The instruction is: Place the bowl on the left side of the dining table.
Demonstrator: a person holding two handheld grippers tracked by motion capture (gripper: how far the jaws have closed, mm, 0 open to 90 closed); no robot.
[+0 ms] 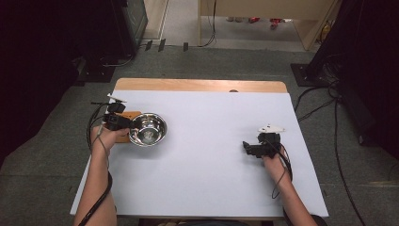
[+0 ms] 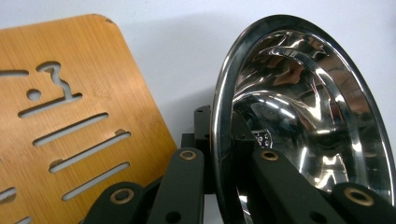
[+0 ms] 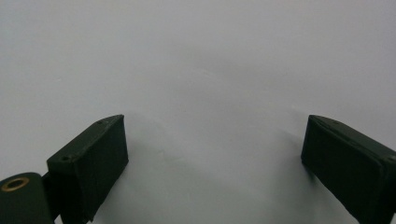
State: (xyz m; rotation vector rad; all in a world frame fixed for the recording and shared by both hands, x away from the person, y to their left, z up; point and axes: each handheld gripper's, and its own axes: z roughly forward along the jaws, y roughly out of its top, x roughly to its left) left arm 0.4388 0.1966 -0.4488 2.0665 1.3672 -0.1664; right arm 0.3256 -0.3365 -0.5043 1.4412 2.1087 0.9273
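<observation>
Left gripper clamped on steel bowl rim, bamboo board lower left; right gripper jaws apart, idle.

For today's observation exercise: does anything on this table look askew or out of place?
Yes. The steel bowl is tipped up on edge, its rim clamped in the left gripper, beside the slotted wooden board. The right gripper stands open over bare white table.

Bamboo board sits mostly tucked under the steel bowl and left gripper at centre left; in the left gripper view the bowl's right rim runs off the frame's edge.
</observation>
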